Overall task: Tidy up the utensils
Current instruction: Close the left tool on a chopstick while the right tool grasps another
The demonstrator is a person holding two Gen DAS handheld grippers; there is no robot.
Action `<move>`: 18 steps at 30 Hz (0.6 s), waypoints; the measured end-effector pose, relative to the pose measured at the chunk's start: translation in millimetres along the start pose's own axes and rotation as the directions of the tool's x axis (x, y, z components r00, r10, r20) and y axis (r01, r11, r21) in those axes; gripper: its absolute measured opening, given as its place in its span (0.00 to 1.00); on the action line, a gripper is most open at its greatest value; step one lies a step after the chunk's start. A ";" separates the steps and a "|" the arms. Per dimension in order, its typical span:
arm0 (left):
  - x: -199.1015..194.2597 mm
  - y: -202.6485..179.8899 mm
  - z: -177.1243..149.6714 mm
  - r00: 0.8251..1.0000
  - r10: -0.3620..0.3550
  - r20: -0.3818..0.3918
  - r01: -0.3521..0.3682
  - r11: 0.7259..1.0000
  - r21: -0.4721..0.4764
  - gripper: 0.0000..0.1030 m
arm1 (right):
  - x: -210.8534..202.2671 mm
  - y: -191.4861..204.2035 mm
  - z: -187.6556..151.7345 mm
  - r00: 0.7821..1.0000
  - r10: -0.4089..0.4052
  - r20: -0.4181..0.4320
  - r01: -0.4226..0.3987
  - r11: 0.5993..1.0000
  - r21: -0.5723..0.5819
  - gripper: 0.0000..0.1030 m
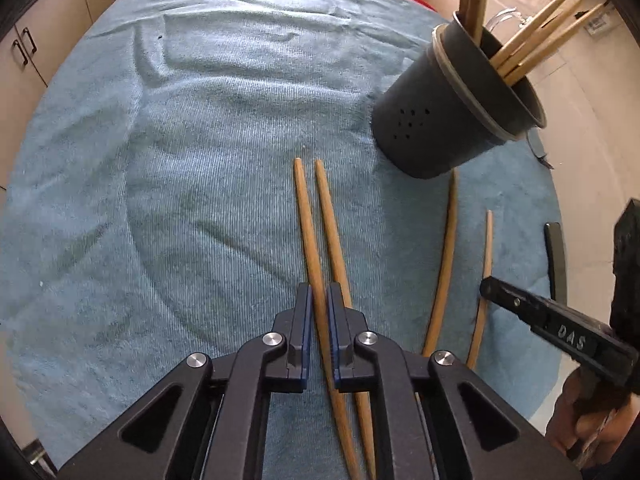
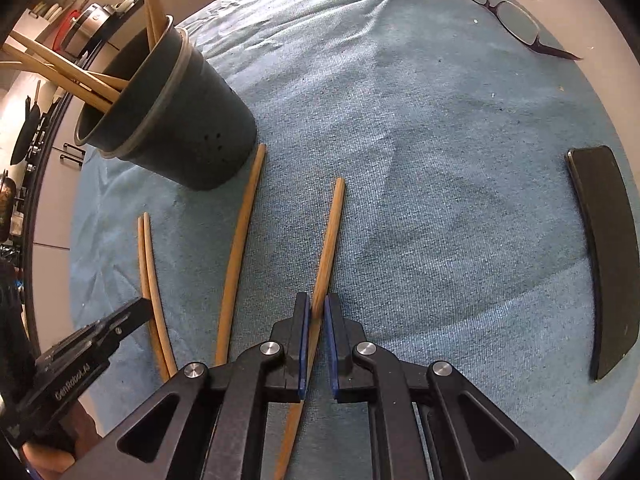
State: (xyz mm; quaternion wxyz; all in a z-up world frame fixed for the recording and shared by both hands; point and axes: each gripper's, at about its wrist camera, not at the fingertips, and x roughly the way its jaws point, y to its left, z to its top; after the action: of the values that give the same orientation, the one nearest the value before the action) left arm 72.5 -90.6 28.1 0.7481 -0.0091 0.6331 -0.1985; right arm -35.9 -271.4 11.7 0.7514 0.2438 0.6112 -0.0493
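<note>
A blue towel [image 1: 200,140] covers the table. The left gripper [image 1: 320,300] is clamped on one pale wooden chopstick [image 1: 310,232] running up-frame; the right gripper [image 2: 316,310] pinches another [image 2: 330,240]. The dark perforated holder cup [image 1: 440,120] stands upper right of the left gripper, upper left of the right.

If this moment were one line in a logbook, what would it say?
left gripper: shut on chopstick | right gripper: shut on another chopstick | cup: upright, part filled

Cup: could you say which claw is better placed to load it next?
Probably right: the right claw grips a lone chopstick near the cup; the left claw holds one of a pair.
</note>
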 end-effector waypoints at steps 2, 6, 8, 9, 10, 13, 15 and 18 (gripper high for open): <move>2.1 -0.7 7.6 1.000 0.002 0.008 -0.002 1.000 0.005 0.08 | -0.2 0.1 0.8 1.000 -0.005 -0.002 0.005 1.000 -0.003 0.06; 2.4 2.3 11.0 0.999 -0.018 0.029 0.019 1.000 -0.019 0.07 | -0.4 2.0 3.9 1.000 -0.007 -0.002 0.007 1.000 -0.020 0.07; -0.6 3.6 3.9 0.997 -0.026 0.069 0.027 0.999 -0.017 0.06 | -0.4 1.8 4.3 1.000 0.006 0.001 -0.006 1.000 -0.016 0.06; -4.2 4.7 -1.9 0.995 -0.030 0.093 0.032 0.999 -0.019 0.06 | -0.9 0.1 3.7 1.000 0.018 0.004 -0.018 1.000 -0.012 0.06; -8.8 5.5 -5.8 0.992 -0.034 0.119 0.037 0.999 -0.020 0.06 | -2.1 -1.7 2.6 0.999 0.048 0.010 -0.048 0.999 -0.005 0.06; -31.7 5.7 -18.2 0.976 -0.037 0.214 0.038 0.999 -0.002 0.06 | -13.6 -5.6 -3.1 0.991 0.115 0.063 -0.116 0.993 0.012 0.06; -51.3 3.8 -25.2 0.958 -0.045 0.285 0.043 0.999 0.012 0.06 | -29.6 -3.3 -8.2 0.982 0.142 0.124 -0.141 0.990 -0.012 0.06; -77.0 1.6 -32.0 0.929 -0.056 0.365 0.051 0.998 0.021 0.06 | -51.8 2.3 -15.6 0.965 0.175 0.196 -0.168 0.985 -0.050 0.06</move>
State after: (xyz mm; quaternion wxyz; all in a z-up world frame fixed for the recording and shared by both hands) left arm 33.3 -57.7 93.9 0.8472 -0.0589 0.4813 -0.2173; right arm -61.9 -274.3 59.1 0.8142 0.2771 0.5102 0.0017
